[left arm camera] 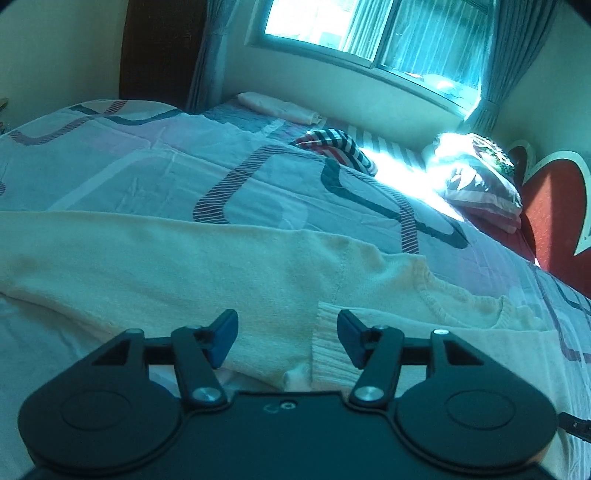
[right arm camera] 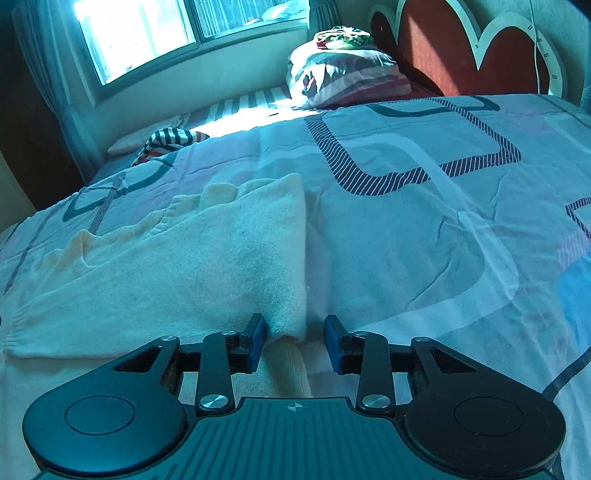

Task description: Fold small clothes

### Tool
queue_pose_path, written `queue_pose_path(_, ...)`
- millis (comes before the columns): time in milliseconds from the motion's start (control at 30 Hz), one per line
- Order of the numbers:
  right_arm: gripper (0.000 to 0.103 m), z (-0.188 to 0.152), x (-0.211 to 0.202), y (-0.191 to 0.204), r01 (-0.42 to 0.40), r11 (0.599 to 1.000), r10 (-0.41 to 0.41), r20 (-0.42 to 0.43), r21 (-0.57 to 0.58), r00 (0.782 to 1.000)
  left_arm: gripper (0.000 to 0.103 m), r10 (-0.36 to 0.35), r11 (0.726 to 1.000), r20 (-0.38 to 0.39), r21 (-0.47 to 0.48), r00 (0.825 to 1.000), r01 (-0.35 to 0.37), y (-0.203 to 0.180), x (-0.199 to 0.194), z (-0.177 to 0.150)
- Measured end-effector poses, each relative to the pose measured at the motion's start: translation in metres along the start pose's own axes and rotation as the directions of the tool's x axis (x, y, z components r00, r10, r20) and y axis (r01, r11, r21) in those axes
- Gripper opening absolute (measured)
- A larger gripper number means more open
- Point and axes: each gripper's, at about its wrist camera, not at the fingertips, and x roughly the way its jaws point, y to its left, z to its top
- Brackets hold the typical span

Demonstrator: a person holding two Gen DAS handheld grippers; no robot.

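I have a cream knitted sweater (left arm camera: 229,266) spread on the bed's patterned quilt (left arm camera: 155,162), and both grippers sit low over it. My left gripper (left arm camera: 287,338) has its blue-padded fingers (left arm camera: 224,338) standing apart, with sweater fabric lying in the gap under them: plain knit on the left and a ribbed cuff or hem band (left arm camera: 330,350) on the right. The right pad is just beside that ribbed edge; I cannot tell whether it touches. Neither pad presses the cloth. The neckline (left arm camera: 461,306) of the sweater lies further right, its ribbed collar curving against the quilt.

From the right wrist view, my right gripper (right arm camera: 295,341) is also parted, more narrowly. A folded corner of the sweater (right arm camera: 207,266) comes down between its fingers (right arm camera: 255,341); the left pad is right against the cloth edge, while the right pad stands clear of it over bare quilt (right arm camera: 424,229). I see no clamp on the fabric here. The sweater runs off to the left of this gripper, with a straight folded edge rising away from the fingers.

Beyond the sweater there is a striped garment (left arm camera: 338,146) crumpled near the sunlit strip, a bundled pile of bedding (right arm camera: 347,74) by the red heart-shaped headboard (right arm camera: 454,48), and a window (left arm camera: 373,33) with curtains behind
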Motion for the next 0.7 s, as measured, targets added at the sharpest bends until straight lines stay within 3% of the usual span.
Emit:
queue_pose_path(67, 0.032, -0.002, -0.003, 0.004, 0.021, 1.0, -0.021, 0.007, -0.023, 1.0, 0.058, -0.034, 0.999, 0.007, 0.036, 0.999, 0.034, -0.008, -0.007, -0.003)
queue_pose_path(167, 0.034, 0.003, -0.013, 0.008, 0.044, 0.999, -0.042, 0.083, -0.026, 0.996, 0.058, -0.084, 0.991, 0.011, 0.106, 0.996, 0.083, -0.029, -0.009, -0.009)
queue_pose_path(200, 0.042, 0.007, -0.014, 0.011, 0.042, 0.999, -0.038, 0.098, -0.033, 0.994, 0.058, -0.103, 0.987, 0.0, 0.122, 0.995, 0.103, -0.036, -0.006, -0.011)
queue_pose_path(267, 0.047, 0.016, -0.007, 0.014, 0.034, 0.999, -0.03, 0.094, -0.041, 0.995, 0.058, -0.116, 0.984, -0.018, 0.136, 0.993, 0.117, -0.047, 0.004, -0.014)
queue_pose_path(433, 0.047, 0.042, 0.022, 0.021, 0.045, 0.997, -0.041, 0.067, -0.057, 0.997, 0.058, -0.081, 0.987, -0.086, 0.135, 0.993, 0.092, -0.052, 0.037, -0.017)
queue_pose_path(567, 0.048, 0.06, 0.052, 0.01, 0.038, 0.999, -0.038, 0.021, 0.015, 0.999, 0.059, -0.037, 0.985, -0.084, 0.165, 0.996, 0.05, -0.05, 0.045, -0.017)
queue_pose_path(633, 0.048, 0.067, 0.065, 0.004, -0.004, 0.998, 0.004, -0.011, 0.057, 1.0, 0.059, -0.035, 0.989, -0.082, 0.144, 0.996, 0.046, -0.047, 0.047, -0.017)
queue_pose_path(700, 0.043, 0.071, 0.068, 0.007, 0.003, 1.0, -0.003, -0.009, 0.028, 1.0, 0.059, -0.033, 0.987, -0.077, 0.153, 0.997, 0.044, -0.047, 0.046, -0.018)
